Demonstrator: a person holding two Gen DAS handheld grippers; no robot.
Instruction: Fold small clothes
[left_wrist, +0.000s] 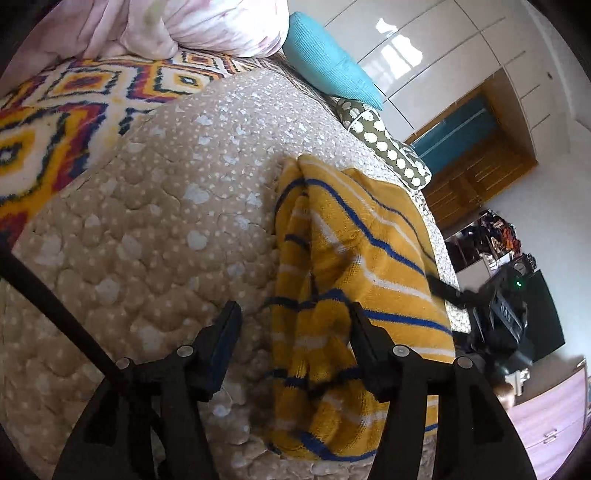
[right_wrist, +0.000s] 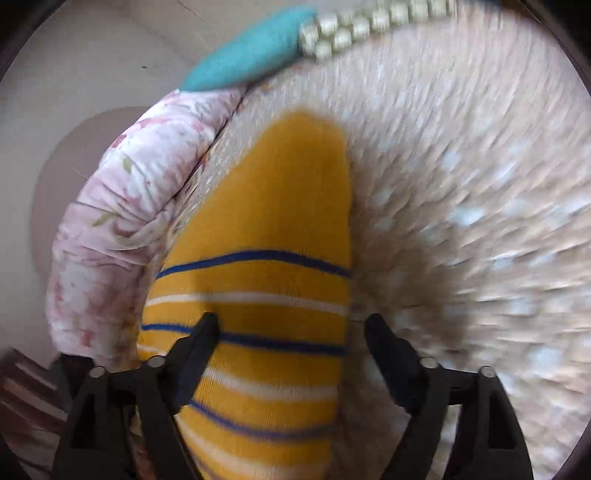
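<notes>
A small mustard-yellow knit garment with blue and white stripes lies on the beige dotted quilt, folded over with a bunched edge on its left side. My left gripper hovers over that bunched edge, jaws apart, with the folds lying loosely between the fingers and nothing pinched. In the right wrist view the same garment stretches away from my right gripper, which stands wide open above the striped fabric near its right edge. That view is motion-blurred. A dark finger of the right gripper shows at the garment's far right edge.
A teal cushion and an olive dotted pillow lie at the bed's far edge. A pink floral duvet and a bright diamond-patterned blanket sit to the left. White wardrobe doors stand beyond.
</notes>
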